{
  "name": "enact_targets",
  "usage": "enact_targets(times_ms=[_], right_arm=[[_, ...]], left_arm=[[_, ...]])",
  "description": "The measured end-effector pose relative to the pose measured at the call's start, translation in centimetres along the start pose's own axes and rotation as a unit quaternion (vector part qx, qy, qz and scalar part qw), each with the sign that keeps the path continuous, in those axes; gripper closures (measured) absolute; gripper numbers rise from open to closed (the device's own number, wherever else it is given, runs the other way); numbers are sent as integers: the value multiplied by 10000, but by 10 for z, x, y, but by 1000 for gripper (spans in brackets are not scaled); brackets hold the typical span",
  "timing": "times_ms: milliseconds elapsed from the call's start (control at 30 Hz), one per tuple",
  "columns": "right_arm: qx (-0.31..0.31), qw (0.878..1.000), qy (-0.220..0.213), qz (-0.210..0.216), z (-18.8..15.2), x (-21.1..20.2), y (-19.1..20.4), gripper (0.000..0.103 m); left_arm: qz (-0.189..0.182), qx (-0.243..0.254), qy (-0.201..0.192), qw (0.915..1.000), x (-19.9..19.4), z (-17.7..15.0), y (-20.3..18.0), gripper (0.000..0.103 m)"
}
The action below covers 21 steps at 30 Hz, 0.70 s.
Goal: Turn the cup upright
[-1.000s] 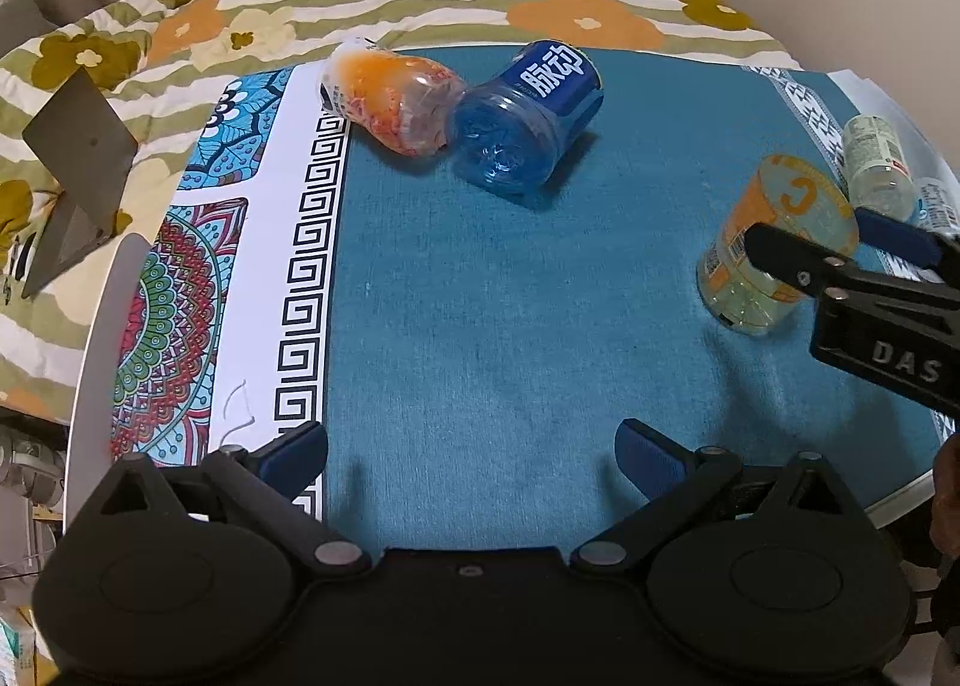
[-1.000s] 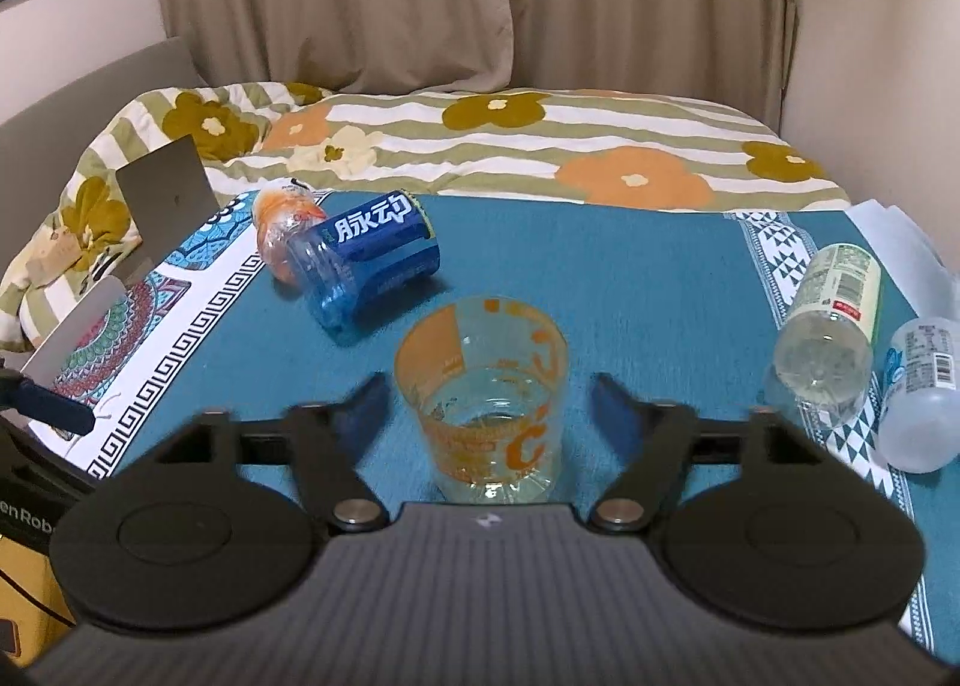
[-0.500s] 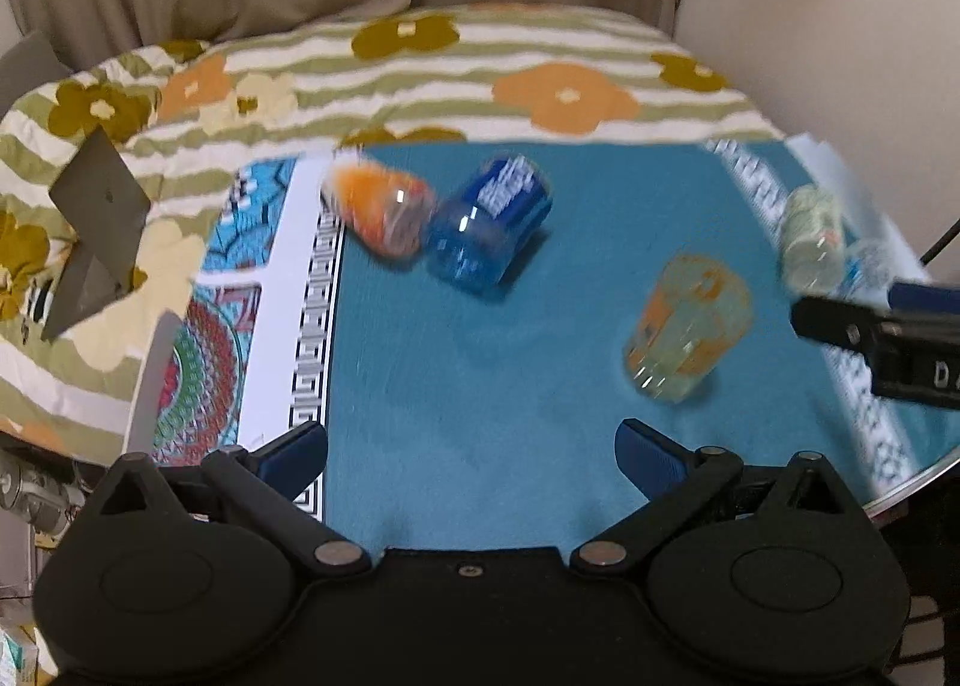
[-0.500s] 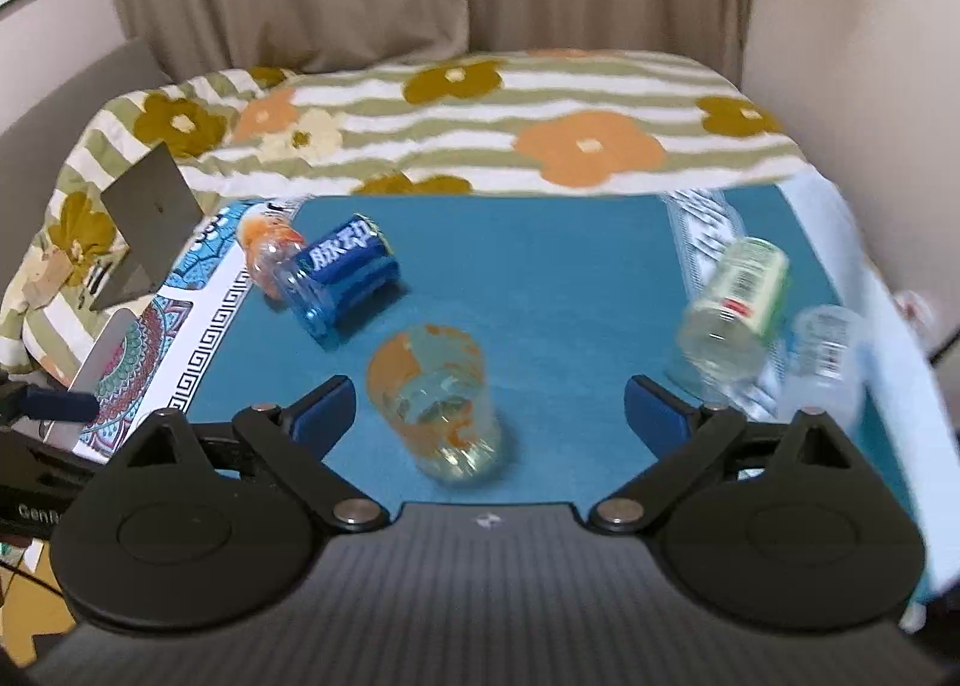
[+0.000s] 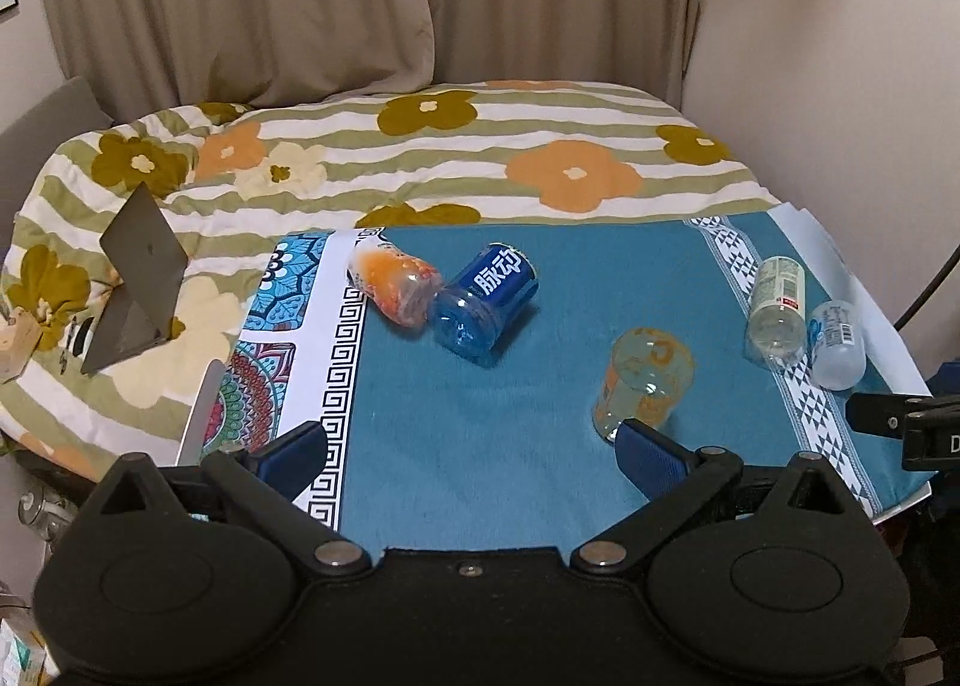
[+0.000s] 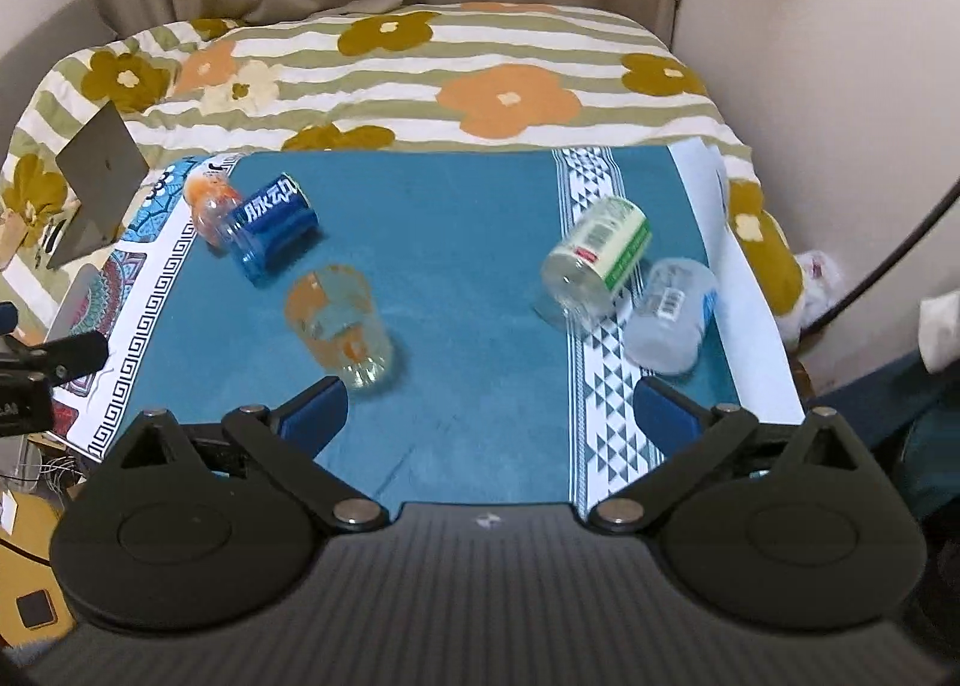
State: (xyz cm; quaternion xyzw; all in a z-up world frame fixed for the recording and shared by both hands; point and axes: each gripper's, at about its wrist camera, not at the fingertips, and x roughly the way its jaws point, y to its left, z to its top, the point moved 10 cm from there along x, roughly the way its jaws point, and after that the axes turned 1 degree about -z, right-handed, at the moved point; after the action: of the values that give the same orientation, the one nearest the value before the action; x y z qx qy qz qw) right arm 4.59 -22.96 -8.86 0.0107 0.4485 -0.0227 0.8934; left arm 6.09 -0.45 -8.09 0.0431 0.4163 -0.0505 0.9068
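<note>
- A second ago the right gripper (image 6: 489, 407) had its fingers either side of the cup (image 6: 339, 320); now it is pulled back, jaws spread, holding nothing.
- The cup stands alone on the teal cloth (image 5: 480, 434), near the middle, apparently mouth up, so the flip looks done.
- The left gripper (image 5: 474, 449) hangs released and empty too.
- Bottles (image 5: 486, 296) lie apart.

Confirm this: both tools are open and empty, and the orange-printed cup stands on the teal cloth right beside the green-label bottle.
One detail is wrong. The orange-printed cup stands well apart from the green-label bottle, left of it, nearer the blue bottle; the right wrist view shows the gap. Both the left tool and right tool are open and empty.
</note>
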Motion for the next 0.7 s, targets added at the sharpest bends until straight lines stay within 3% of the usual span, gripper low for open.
enact_targets(times_ms=[700], right_arm=[[148,9999,-57,16,-13,-10,-10,0]], left_arm=[[87,60,-200,9997,-18,-7,-11,0]])
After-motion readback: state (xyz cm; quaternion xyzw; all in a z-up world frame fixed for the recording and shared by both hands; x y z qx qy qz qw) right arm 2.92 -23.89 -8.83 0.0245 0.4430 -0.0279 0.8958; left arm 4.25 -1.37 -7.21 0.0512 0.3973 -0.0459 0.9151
